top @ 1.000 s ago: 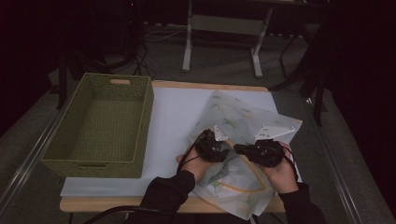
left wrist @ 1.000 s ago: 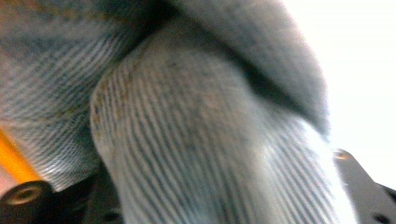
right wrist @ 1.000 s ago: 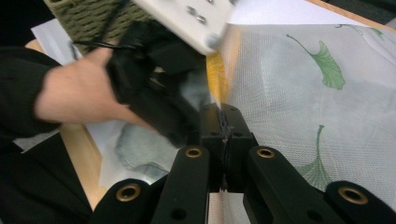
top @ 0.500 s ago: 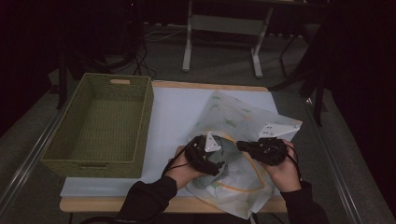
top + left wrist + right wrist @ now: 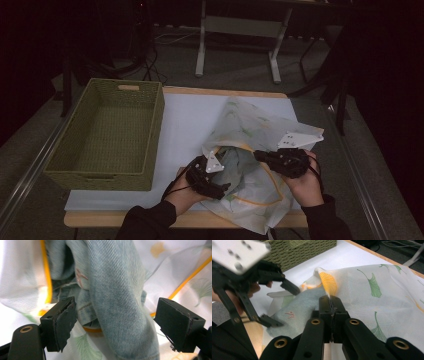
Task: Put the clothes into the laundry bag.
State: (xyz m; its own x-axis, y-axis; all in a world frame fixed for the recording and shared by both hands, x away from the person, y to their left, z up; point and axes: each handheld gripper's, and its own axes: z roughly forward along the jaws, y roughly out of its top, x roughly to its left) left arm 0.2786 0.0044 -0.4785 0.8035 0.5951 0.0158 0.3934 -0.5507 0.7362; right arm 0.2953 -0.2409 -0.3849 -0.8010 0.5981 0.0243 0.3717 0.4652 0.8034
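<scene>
One white leaf-printed mesh bag (image 5: 260, 150) on the table's white sheet, pinched shut in the right gripper (image 5: 331, 305); one faded blue denim garment (image 5: 117, 305) between the left gripper's (image 5: 115, 325) just-widened, untouching jaws; one green woven basket (image 5: 107, 135) alongside.

Faded ribbed denim garment (image 5: 117, 310) between left gripper (image 5: 115, 325) matt rubbery jaws; thin gauzy leaf-print mesh bag (image 5: 372, 290) beyond right gripper (image 5: 332, 305); coarse woven basket (image 5: 107, 135).

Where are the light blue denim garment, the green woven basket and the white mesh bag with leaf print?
light blue denim garment (image 5: 117, 315), left gripper view, its folded middle
green woven basket (image 5: 107, 175), high view, front wall
white mesh bag with leaf print (image 5: 387, 297), right gripper view, upper side
</scene>
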